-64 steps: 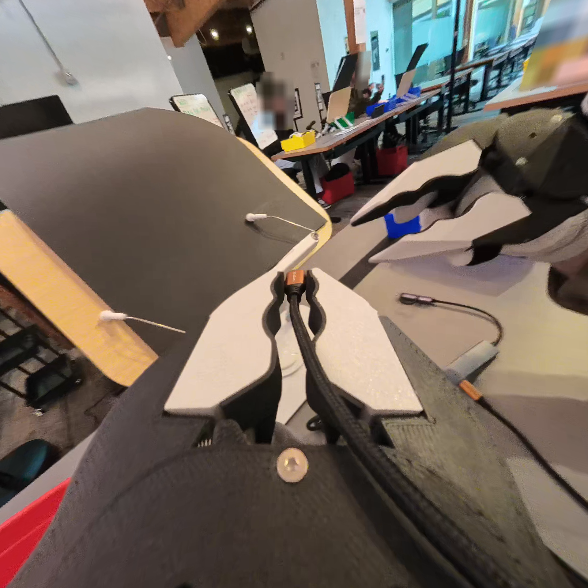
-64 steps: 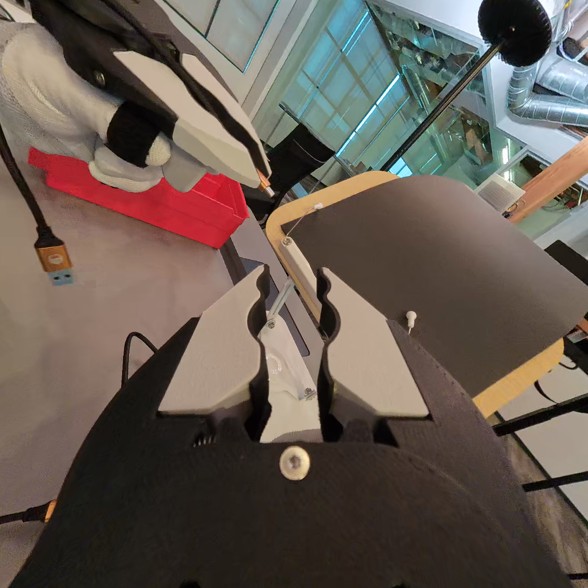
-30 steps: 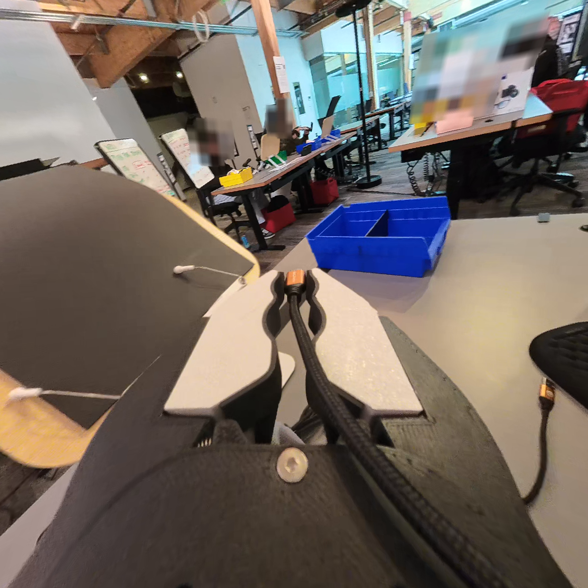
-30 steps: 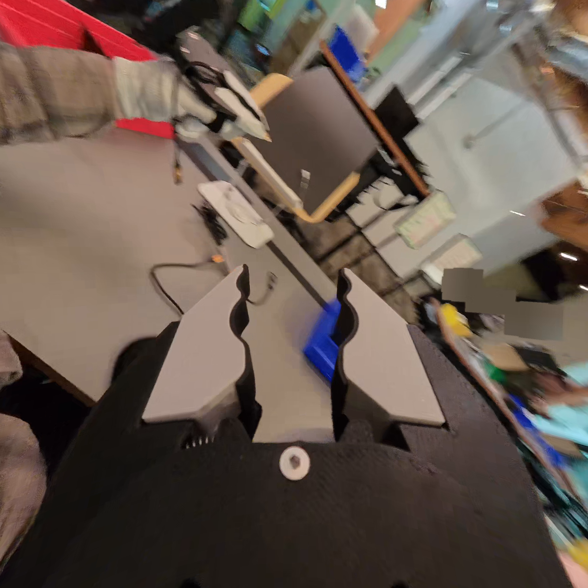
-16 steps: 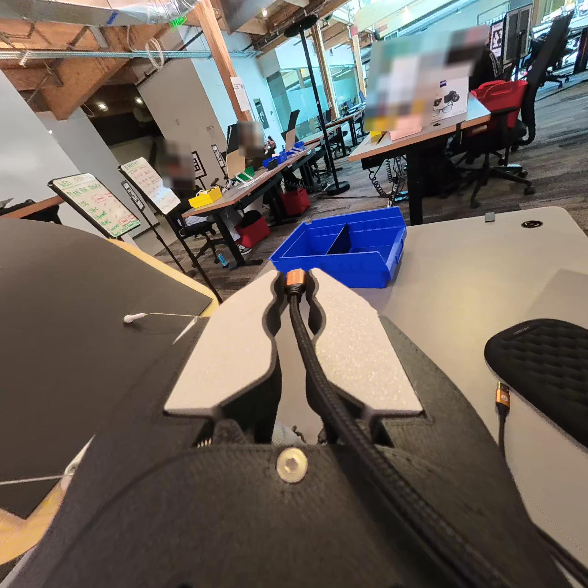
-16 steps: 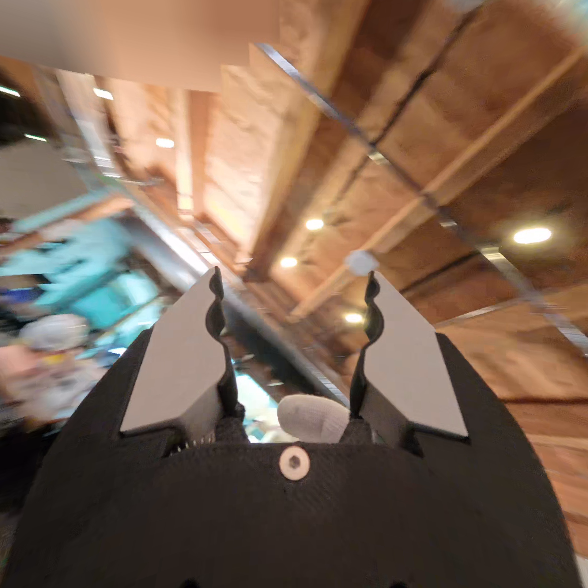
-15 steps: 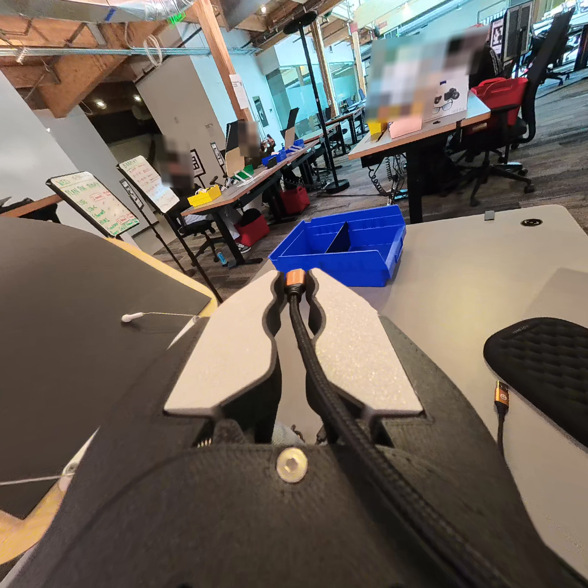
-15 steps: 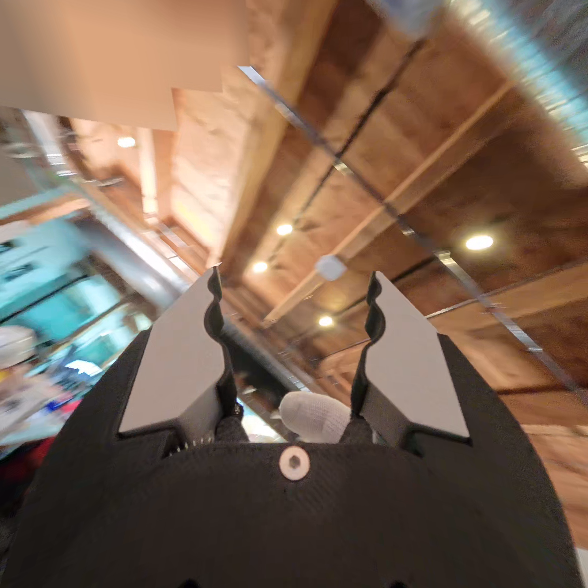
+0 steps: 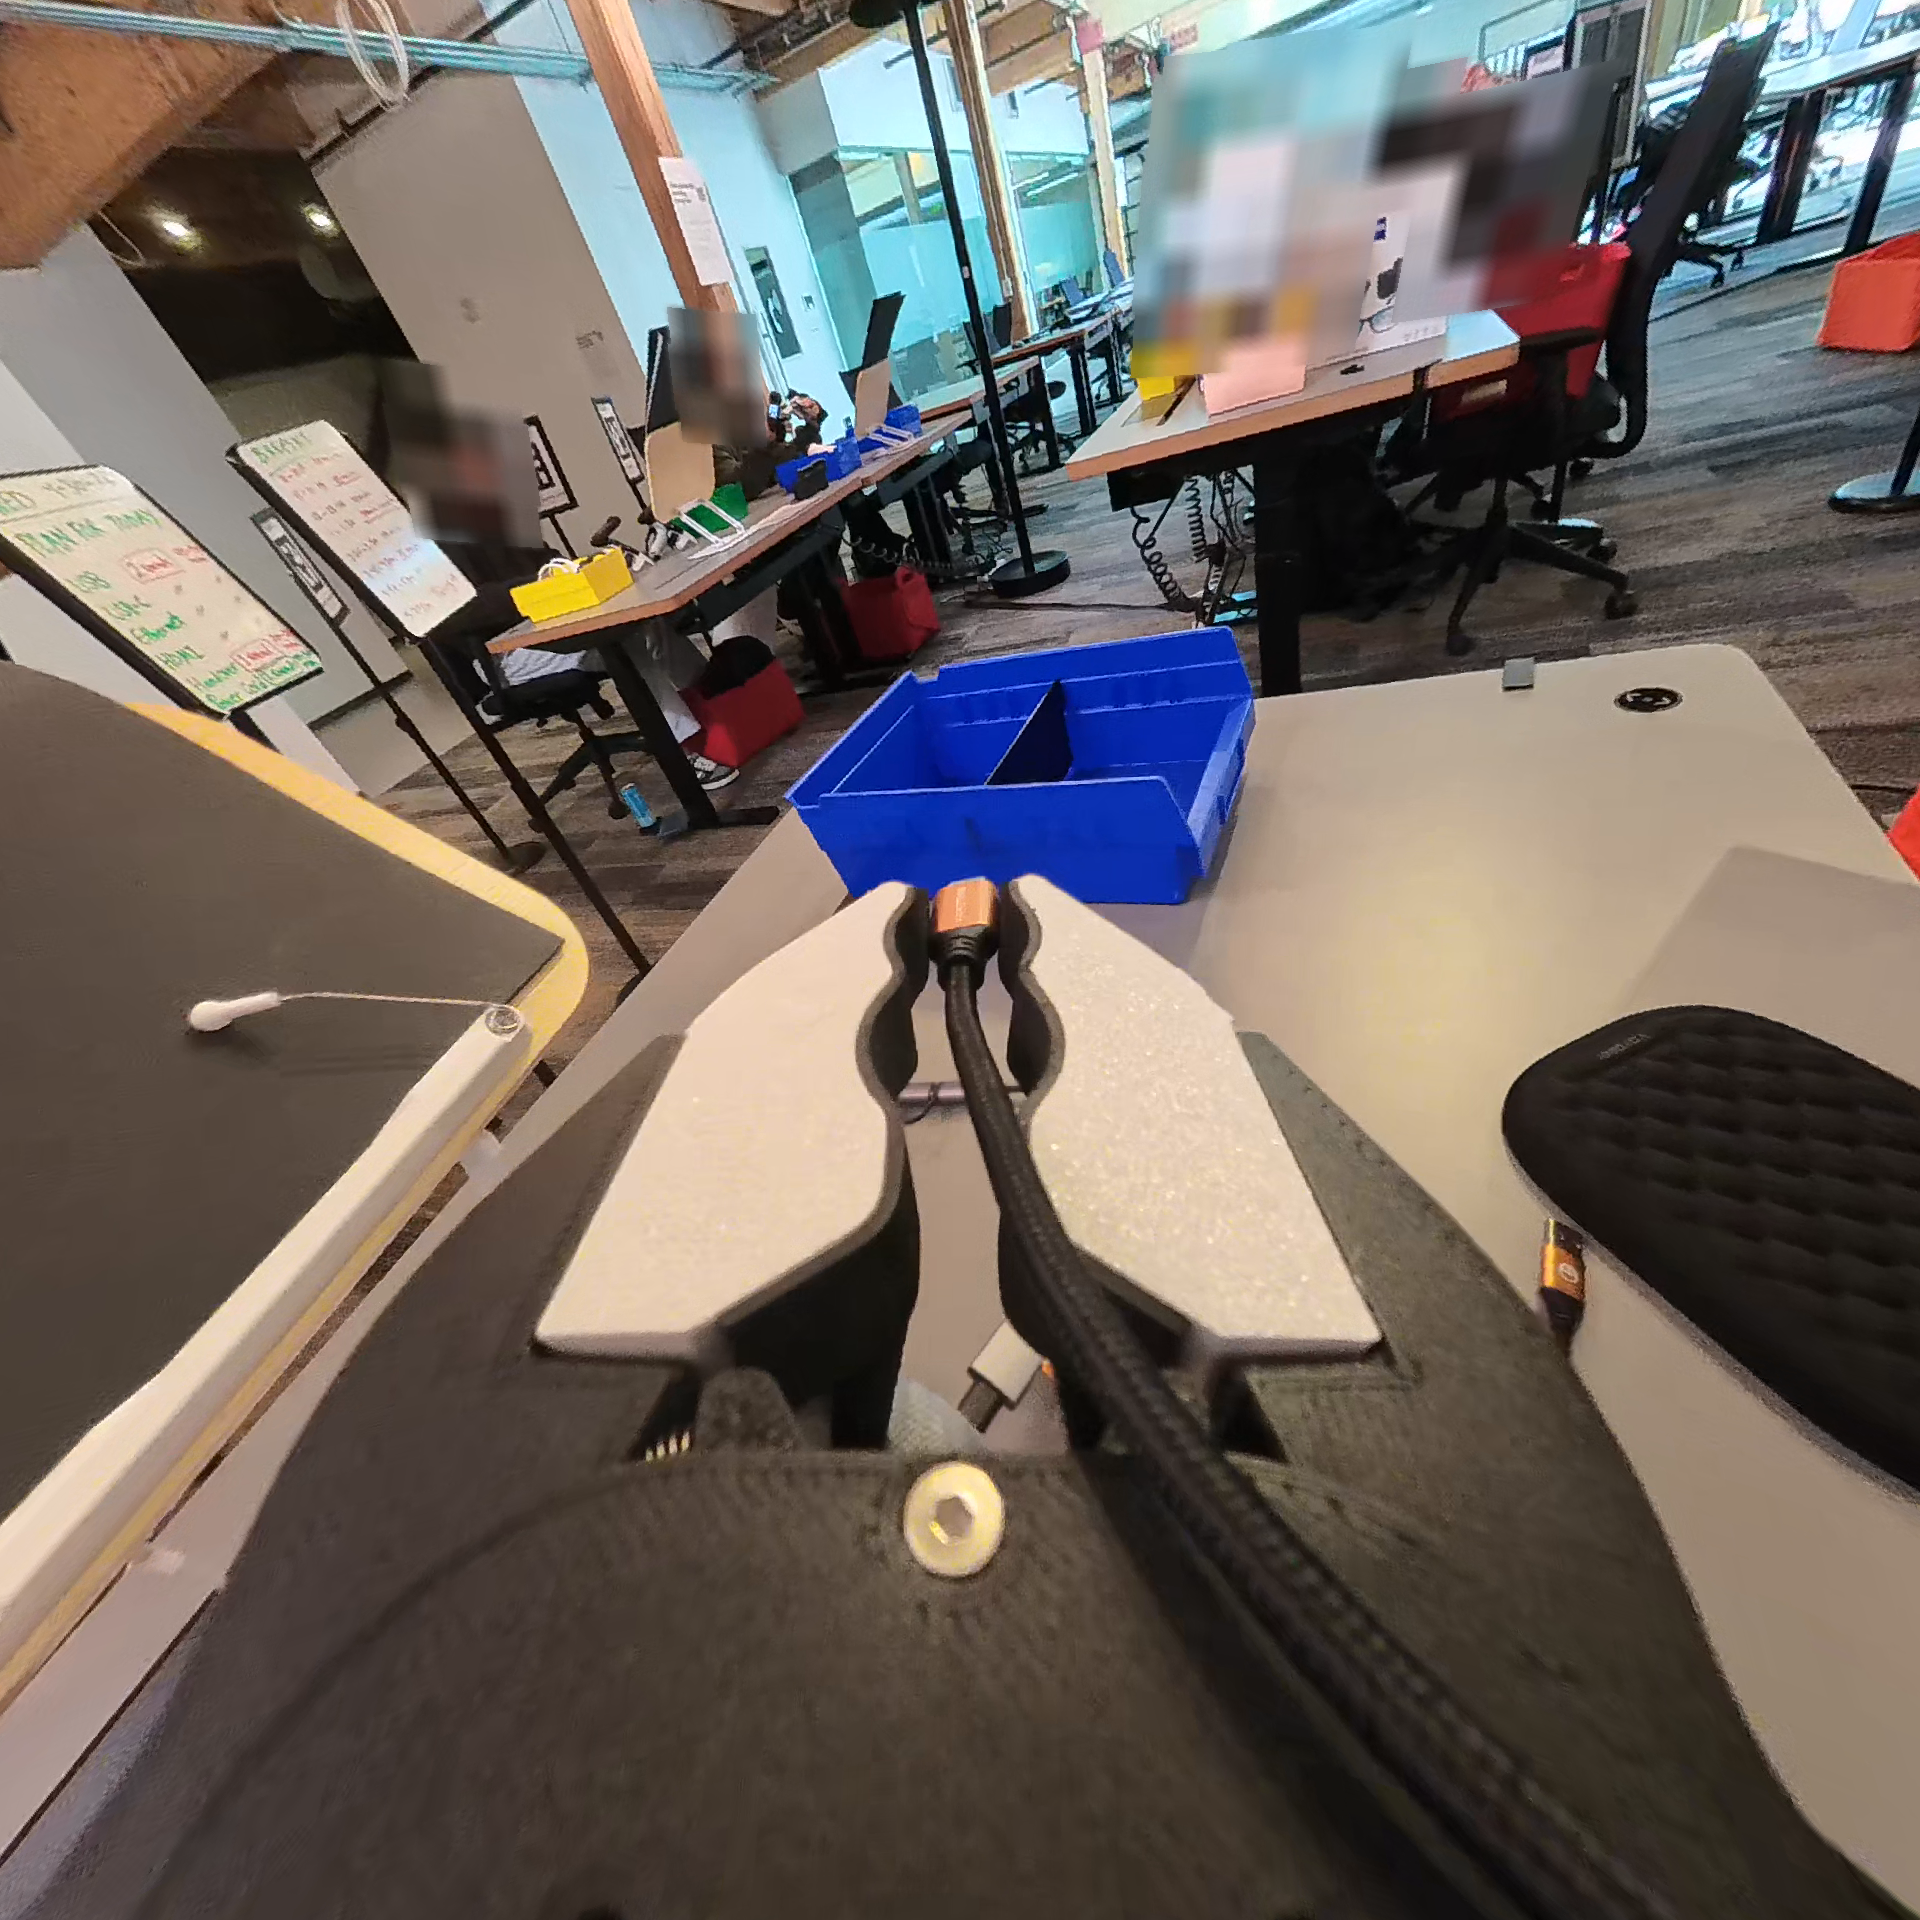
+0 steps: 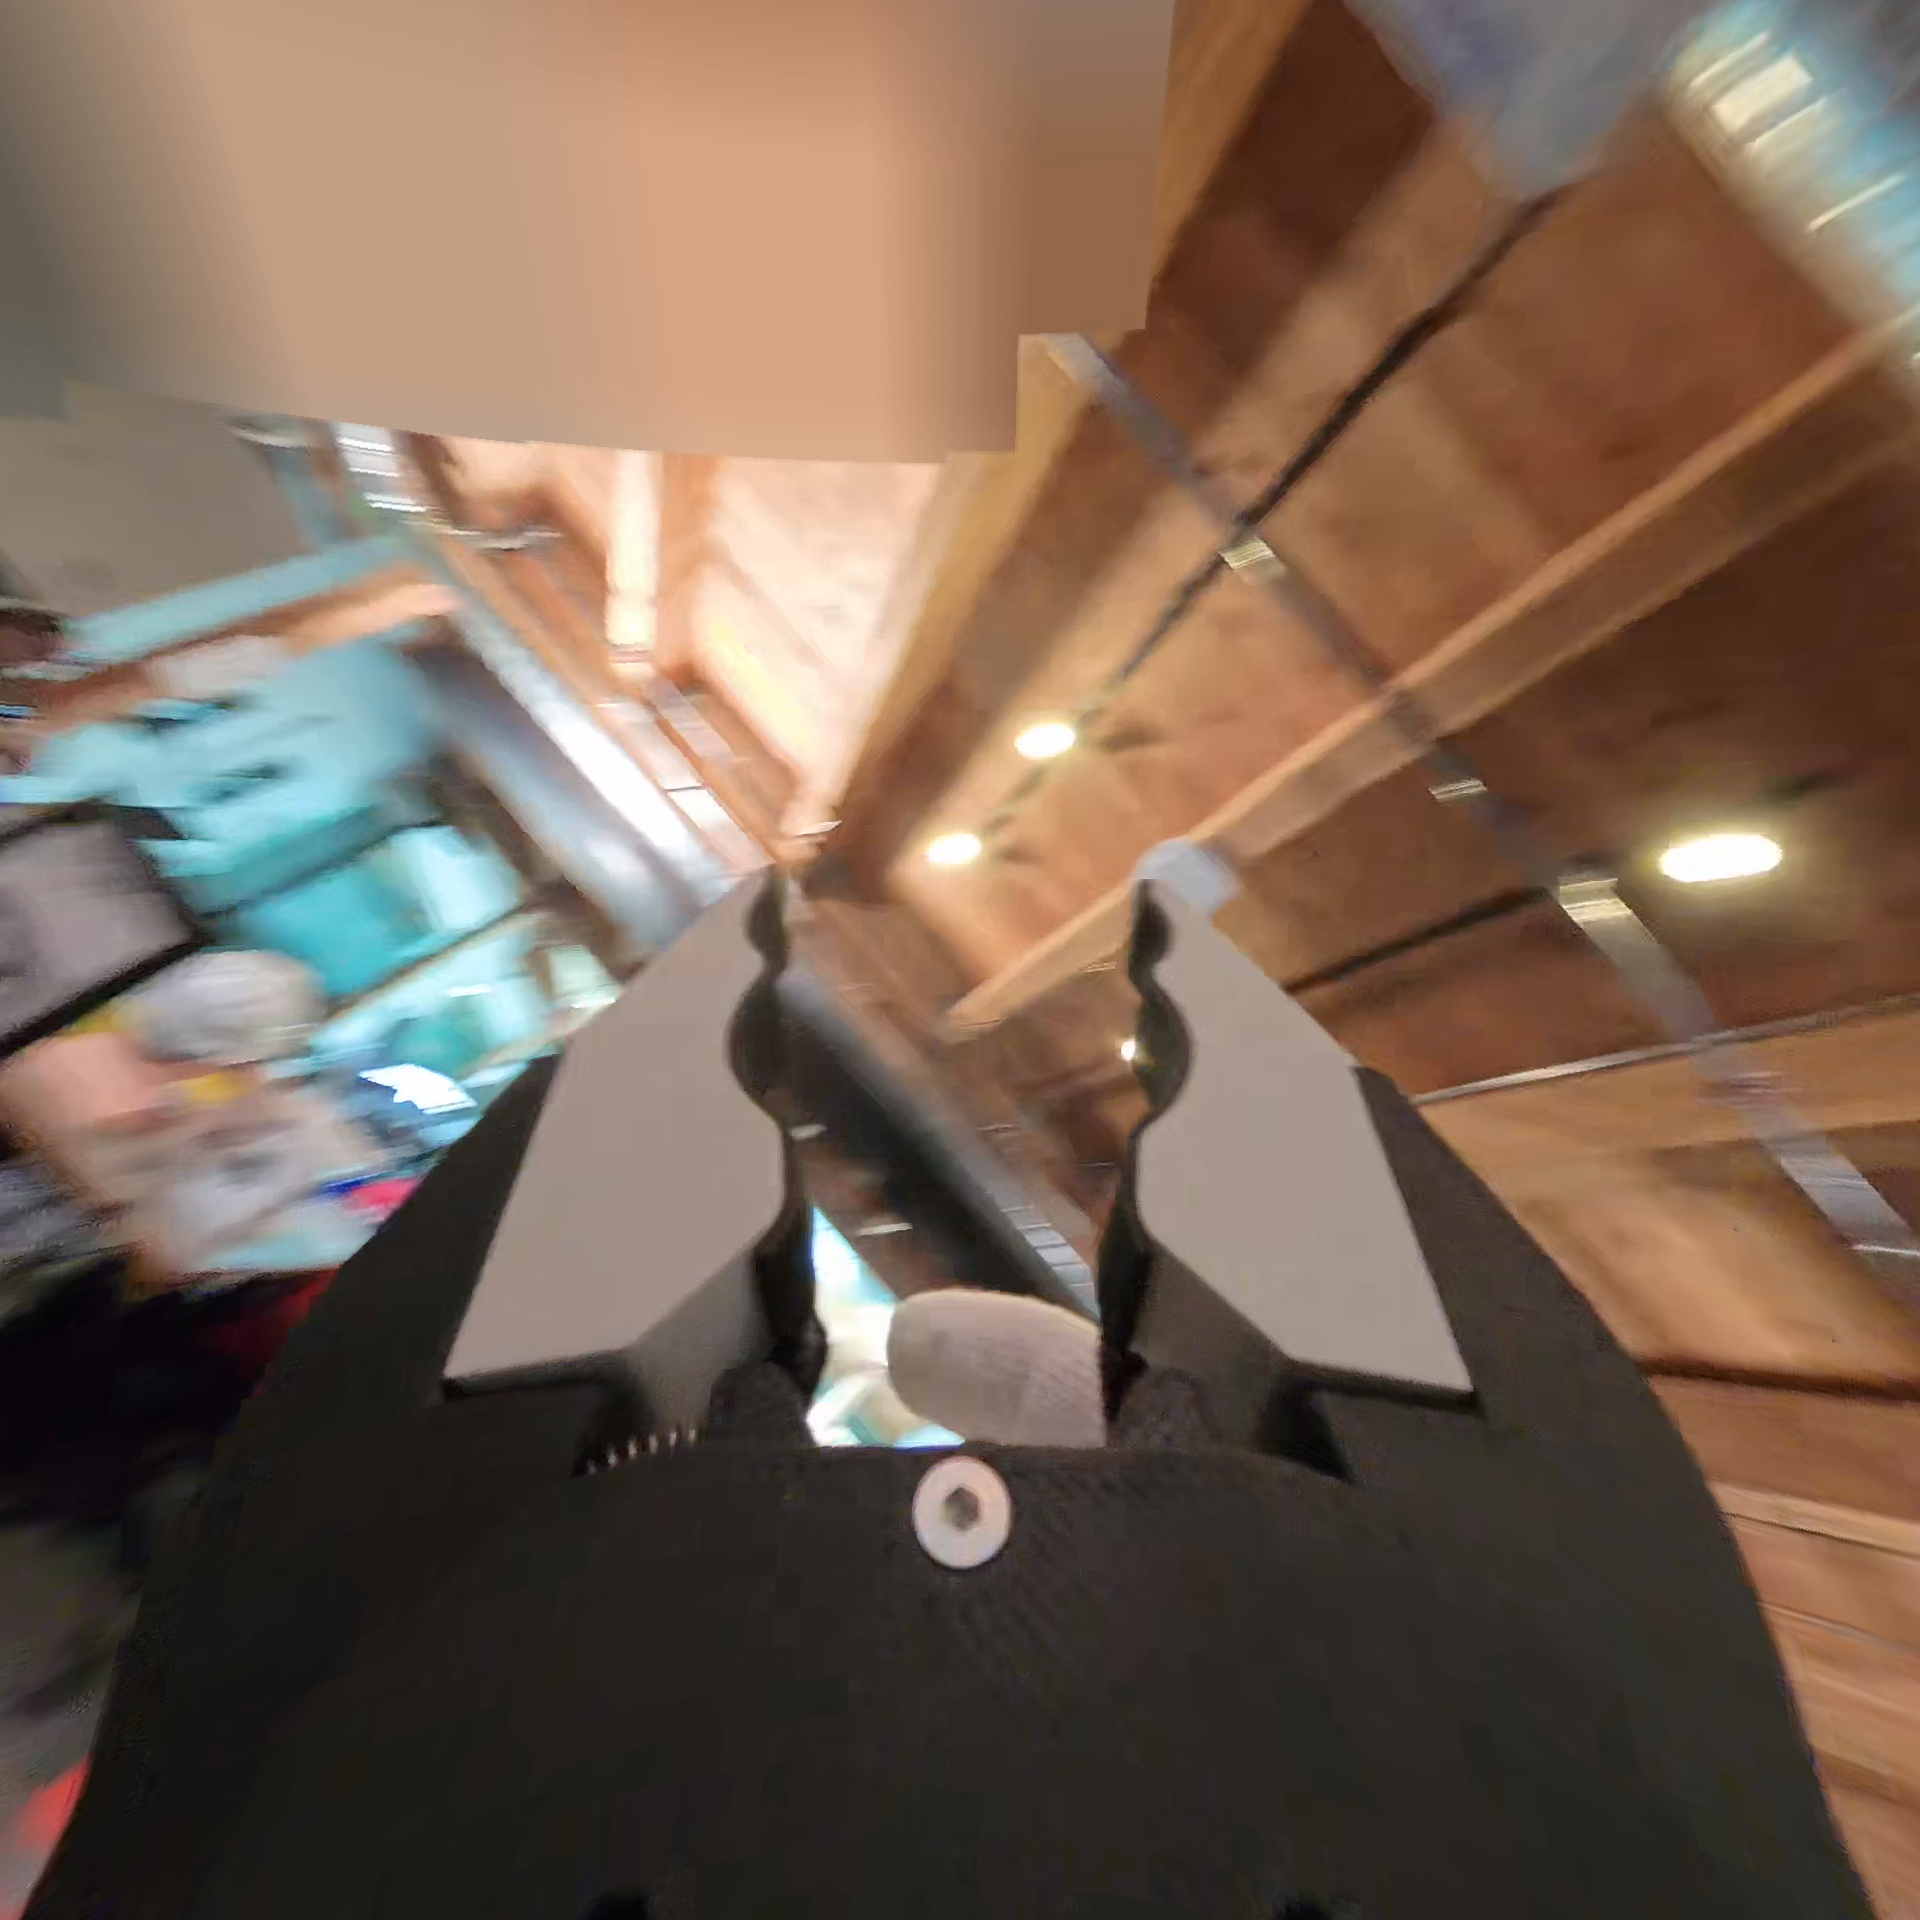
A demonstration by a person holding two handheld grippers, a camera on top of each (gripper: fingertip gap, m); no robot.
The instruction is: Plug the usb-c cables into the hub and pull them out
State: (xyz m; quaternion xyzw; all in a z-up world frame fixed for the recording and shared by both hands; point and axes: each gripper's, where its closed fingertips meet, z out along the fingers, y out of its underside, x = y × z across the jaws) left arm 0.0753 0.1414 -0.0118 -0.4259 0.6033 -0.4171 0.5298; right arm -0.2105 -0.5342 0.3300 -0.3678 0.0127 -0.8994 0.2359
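Blurred ceiling (image 10: 1455, 623) fronts right gripper (image 10: 956, 904), jaws apart

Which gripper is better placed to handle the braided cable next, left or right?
Left. The left gripper is shut on the braided cable just behind its orange plug, low over the grey table. The right gripper is open, empty and aimed at the ceiling.

Left claw (image 9: 961, 914): clamped on black braided cable (image 9: 1023, 1174) just behind its orange plug
Blue bin (image 9: 1023, 800): on grey table (image 9: 1455, 894), beyond claw tips
Second orange plug (image 9: 1561, 1265): beside black pad (image 9: 1745, 1195)
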